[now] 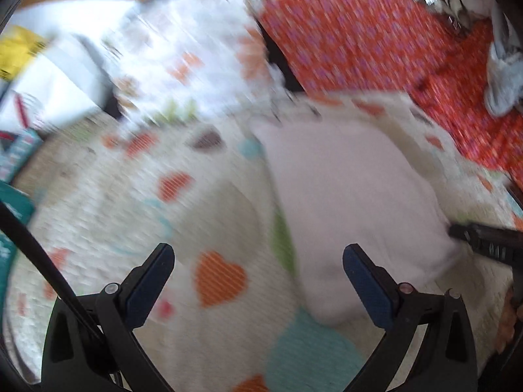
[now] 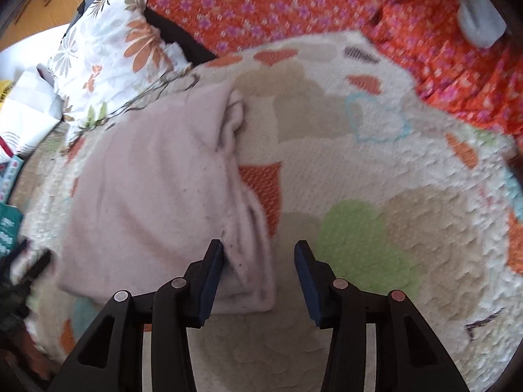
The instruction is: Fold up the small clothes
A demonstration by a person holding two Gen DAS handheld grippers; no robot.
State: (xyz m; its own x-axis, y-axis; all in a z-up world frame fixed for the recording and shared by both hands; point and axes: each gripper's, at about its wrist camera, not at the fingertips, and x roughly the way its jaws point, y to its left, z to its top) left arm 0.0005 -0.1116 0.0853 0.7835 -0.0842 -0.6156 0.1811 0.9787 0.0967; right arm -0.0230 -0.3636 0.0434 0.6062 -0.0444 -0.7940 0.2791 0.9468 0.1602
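The folded pale pink garment (image 2: 153, 196) lies on the heart-print quilt (image 2: 376, 170). Both the left gripper (image 1: 258, 281) and right gripper (image 2: 258, 277) stand wide open, empty; the right gripper's fingers straddle the garment's layered near corner, so closing there may catch only some layers and undo the fold.

yellow packet (image 1: 16, 52): dark print, unreadable (motion blur)
teal boxes (image 2: 8, 225): white lettering, too blurred to read
white bag (image 2: 26, 111): red marks, no legible text

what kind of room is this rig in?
Most likely a bedroom, working on a bed: a heart-print quilt as the work surface, a floral pillow behind it, and an orange flowered bedspread further back. The pale pink garment lies on the quilt.
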